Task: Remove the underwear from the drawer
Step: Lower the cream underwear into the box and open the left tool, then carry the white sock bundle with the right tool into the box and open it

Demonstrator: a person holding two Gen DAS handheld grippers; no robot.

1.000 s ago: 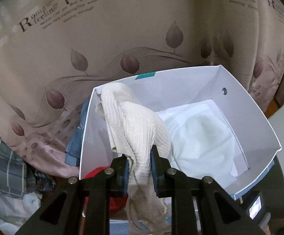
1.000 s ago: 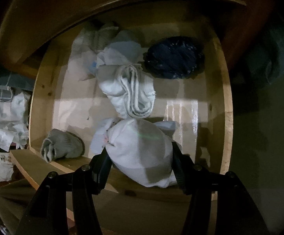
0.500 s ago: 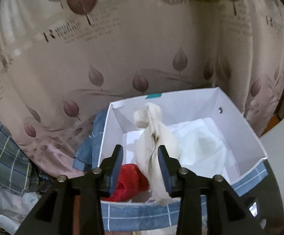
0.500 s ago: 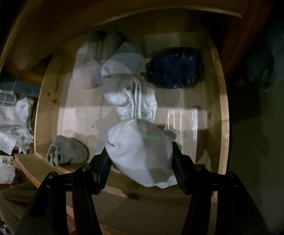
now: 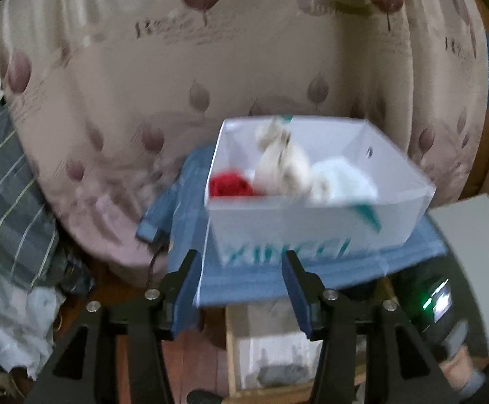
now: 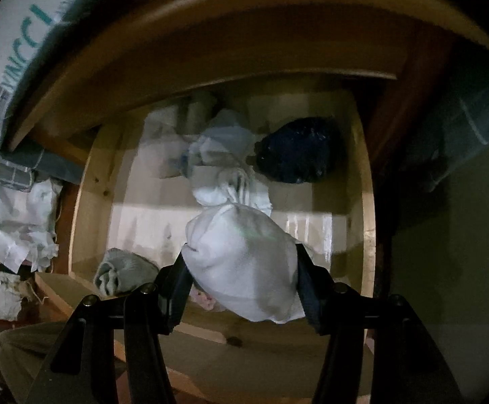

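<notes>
- The right gripper clamps a rolled white bundle of underwear between both pads, just above the front of the open wooden drawer.
- Inside the drawer lie a white folded garment, a dark navy bundle and a grey roll near the front left corner.
- The left gripper has its jaws opening with nothing between them.
- Beyond it, a white box on blue cloth holds what seems, through blur, a cream garment beside a red item.
</notes>
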